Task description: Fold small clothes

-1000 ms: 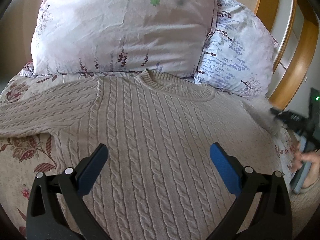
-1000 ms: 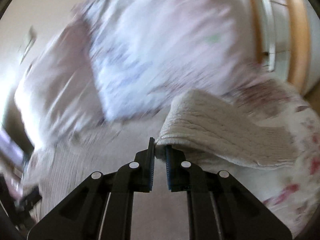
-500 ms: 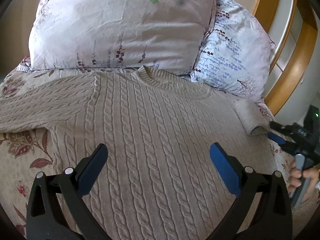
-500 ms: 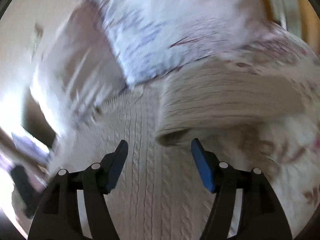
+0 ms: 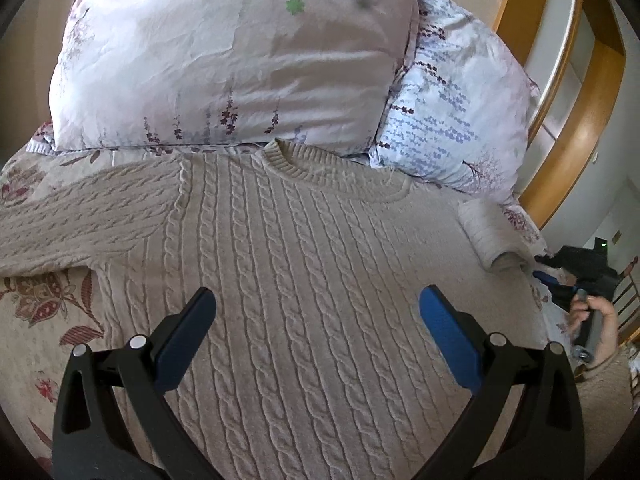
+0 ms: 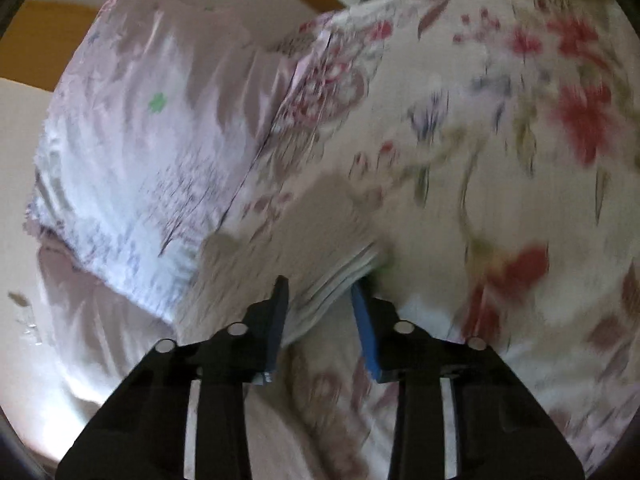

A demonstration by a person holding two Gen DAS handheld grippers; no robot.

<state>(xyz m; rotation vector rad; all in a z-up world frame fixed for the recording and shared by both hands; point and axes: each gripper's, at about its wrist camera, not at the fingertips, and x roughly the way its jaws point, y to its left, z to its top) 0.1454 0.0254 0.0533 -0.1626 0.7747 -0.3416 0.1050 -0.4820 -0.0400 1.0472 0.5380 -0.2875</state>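
A beige cable-knit sweater (image 5: 300, 260) lies flat on the bed, neck toward the pillows. Its left sleeve stretches out to the left. The right sleeve's cuff (image 5: 488, 236) lies rolled at the sweater's right edge. My left gripper (image 5: 316, 296) hovers open over the sweater's chest with nothing between its blue pads. In the blurred right wrist view my right gripper (image 6: 320, 292) has its jaws closing on the ribbed cuff (image 6: 328, 240), which fills the narrow gap. A hand (image 5: 596, 320) holds that gripper at the bed's right side.
Two floral pillows (image 5: 240, 60) (image 5: 452, 120) lean at the head of the bed. A wooden headboard (image 5: 576, 160) curves behind them on the right. The flowered bedspread (image 6: 520, 160) covers the bed around the sweater.
The right gripper let go of the sleeve, opened wide, rolled and dropped toward the bed, and now its jaws are narrow around the cuff. The left gripper stayed put.
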